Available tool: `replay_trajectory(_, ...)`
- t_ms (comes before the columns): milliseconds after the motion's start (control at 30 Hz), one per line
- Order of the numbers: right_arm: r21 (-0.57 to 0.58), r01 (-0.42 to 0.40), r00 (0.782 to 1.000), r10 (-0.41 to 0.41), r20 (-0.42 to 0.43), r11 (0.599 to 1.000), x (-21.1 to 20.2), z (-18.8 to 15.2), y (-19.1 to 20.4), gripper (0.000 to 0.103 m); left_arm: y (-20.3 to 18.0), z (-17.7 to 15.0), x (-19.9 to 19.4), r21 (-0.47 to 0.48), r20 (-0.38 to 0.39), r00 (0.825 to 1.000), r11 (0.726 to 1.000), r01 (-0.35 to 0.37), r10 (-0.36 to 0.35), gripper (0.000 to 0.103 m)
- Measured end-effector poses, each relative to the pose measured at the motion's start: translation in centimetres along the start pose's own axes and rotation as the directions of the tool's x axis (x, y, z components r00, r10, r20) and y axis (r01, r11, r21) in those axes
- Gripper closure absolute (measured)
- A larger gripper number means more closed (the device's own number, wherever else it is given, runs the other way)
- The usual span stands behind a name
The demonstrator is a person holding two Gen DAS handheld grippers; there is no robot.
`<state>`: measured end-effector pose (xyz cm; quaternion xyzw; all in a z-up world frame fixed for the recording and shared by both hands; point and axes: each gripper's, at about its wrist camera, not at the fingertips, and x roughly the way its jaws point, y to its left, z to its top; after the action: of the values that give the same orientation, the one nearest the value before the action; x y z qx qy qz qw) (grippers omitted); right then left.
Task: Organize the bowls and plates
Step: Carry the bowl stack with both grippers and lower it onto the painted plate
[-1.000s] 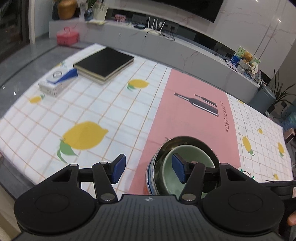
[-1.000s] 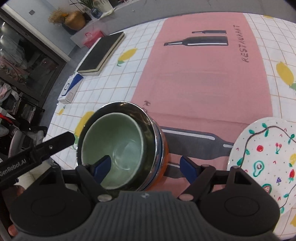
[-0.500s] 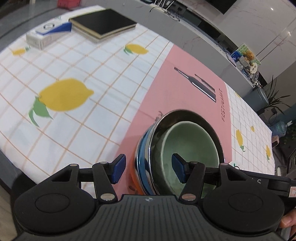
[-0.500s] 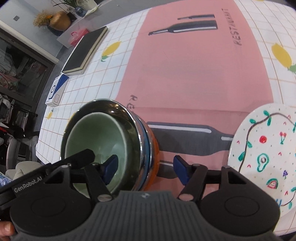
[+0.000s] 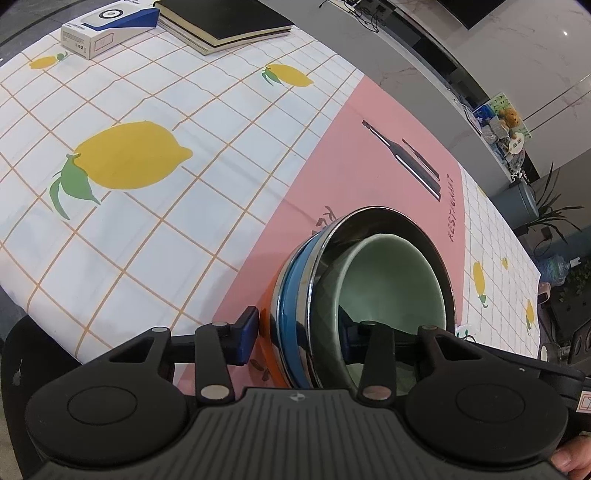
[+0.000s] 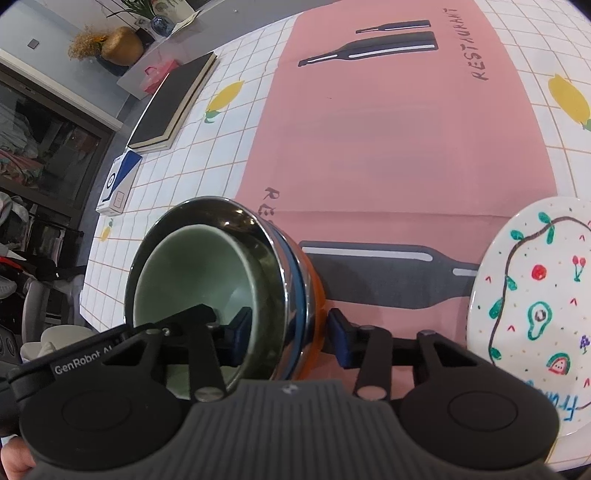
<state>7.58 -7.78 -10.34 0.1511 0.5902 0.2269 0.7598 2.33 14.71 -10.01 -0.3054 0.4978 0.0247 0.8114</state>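
Observation:
A nested stack stands on the pink cloth: a green bowl [image 5: 391, 280] [image 6: 192, 273] inside a steel bowl [image 5: 388, 214] [image 6: 236, 218], on a blue bowl [image 5: 291, 295] and an orange bowl [image 5: 267, 306] [image 6: 314, 288]. My left gripper [image 5: 297, 339] straddles the stack's near wall, jaws closing, one pad by the orange side and the other inside the green bowl. My right gripper [image 6: 288, 332] straddles the opposite wall the same way, jaws closing. A painted white plate [image 6: 535, 295] lies to the right of the stack.
A black book [image 5: 225, 18] [image 6: 173, 103] and a white and blue box [image 5: 103, 22] [image 6: 118, 184] lie at the far left of the lemon-print tablecloth. The table's edge runs close on the left. A hand grips each tool.
The left gripper has sunk over the stack's rim and rolled. Both pairs of jaws have narrowed around the stack's wall. The bowls stay where they were.

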Motion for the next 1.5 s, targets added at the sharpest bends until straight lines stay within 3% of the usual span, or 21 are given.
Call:
replay_trajectory(833,-0.009,0.019,1.0,-0.018,0.025,1.0,-1.8,-0.1,-0.3,0.07,-2.2,-0.1,-0.7,0.076,0.006,0.999,0.996,-0.041,0.041,0.058)
replay_trajectory(1167,0.053,0.006,0.999,-0.008,0.042,0.999,-5.2,-0.1,-3.6,0.07,-6.7,-0.7,-0.5,0.143,-0.001,0.999,0.989,-0.043,0.043,0.058)
replay_trajectory(1500,0.078,0.023,0.994,-0.032,0.108,0.997,-10.3,0.2,-8.1,0.07,-12.4,-2.3,0.5,0.22,-0.033,0.999,0.975,0.014,-0.007,0.057)
